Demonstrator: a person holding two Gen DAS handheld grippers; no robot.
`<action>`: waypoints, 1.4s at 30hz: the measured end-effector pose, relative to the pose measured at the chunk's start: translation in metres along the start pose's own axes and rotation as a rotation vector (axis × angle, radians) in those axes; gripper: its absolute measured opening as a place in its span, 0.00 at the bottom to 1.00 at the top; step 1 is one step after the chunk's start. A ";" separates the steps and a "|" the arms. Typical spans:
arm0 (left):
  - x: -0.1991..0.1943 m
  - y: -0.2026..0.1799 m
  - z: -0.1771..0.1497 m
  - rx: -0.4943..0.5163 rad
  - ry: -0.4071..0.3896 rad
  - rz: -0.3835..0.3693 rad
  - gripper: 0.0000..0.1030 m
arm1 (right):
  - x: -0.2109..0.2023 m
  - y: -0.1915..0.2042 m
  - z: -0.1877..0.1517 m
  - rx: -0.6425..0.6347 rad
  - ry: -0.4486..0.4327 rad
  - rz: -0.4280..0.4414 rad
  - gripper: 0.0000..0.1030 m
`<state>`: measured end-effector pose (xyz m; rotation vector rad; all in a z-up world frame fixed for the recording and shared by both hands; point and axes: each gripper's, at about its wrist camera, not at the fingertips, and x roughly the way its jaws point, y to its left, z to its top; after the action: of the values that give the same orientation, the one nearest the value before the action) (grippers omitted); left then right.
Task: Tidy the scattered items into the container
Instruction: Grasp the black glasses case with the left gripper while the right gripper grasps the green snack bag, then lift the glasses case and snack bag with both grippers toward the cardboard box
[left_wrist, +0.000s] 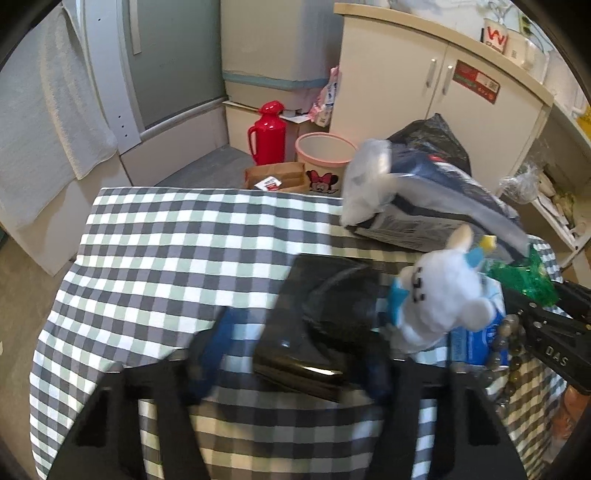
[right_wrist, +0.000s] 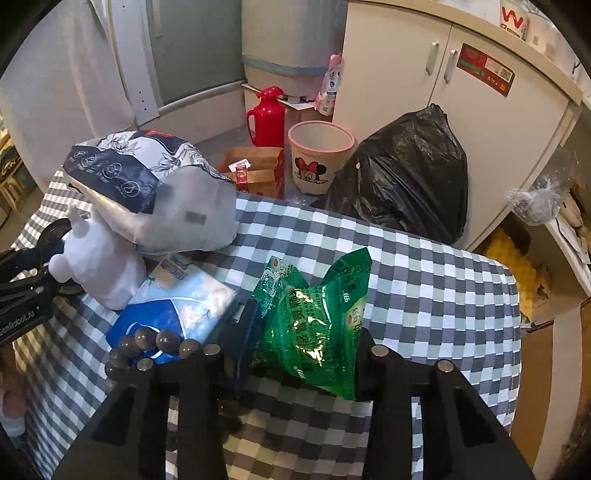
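Note:
A black glossy container (left_wrist: 317, 325) lies on the checked tablecloth (left_wrist: 166, 258). My left gripper (left_wrist: 295, 343) stands open astride it, with cloth showing between its left blue finger (left_wrist: 210, 350) and the container's side. My right gripper (right_wrist: 308, 321) is shut on a puffy green packet (right_wrist: 317, 314), which also shows as the green packet (left_wrist: 524, 277) in the left wrist view. A white plush toy (left_wrist: 443, 295) leans on a blue tissue pack (right_wrist: 177, 306). A string of dark beads (right_wrist: 147, 343) lies at the pack's near edge. A large dark-blue and white bag (right_wrist: 147, 184) rests behind the toy.
Beyond the table's far edge on the floor stand a full black rubbish bag (right_wrist: 406, 173), a pink bin with a cartoon mouse (right_wrist: 317, 158), a red flask (right_wrist: 267, 118) and a brown paper bag (right_wrist: 255, 166). White cabinets (right_wrist: 480, 110) rise to the right.

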<state>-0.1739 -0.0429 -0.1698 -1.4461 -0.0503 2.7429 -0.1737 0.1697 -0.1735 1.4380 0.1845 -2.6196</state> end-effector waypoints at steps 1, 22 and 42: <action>-0.001 -0.001 0.000 0.004 -0.002 0.002 0.45 | -0.001 -0.001 -0.001 0.004 -0.002 0.003 0.34; -0.040 -0.002 -0.002 0.012 -0.051 0.018 0.45 | -0.038 -0.008 -0.015 0.046 -0.053 0.022 0.33; -0.101 0.002 -0.006 0.002 -0.147 0.020 0.45 | -0.098 0.001 -0.020 0.051 -0.163 0.019 0.32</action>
<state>-0.1115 -0.0496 -0.0901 -1.2494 -0.0370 2.8591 -0.1047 0.1789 -0.1012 1.2268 0.0853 -2.7279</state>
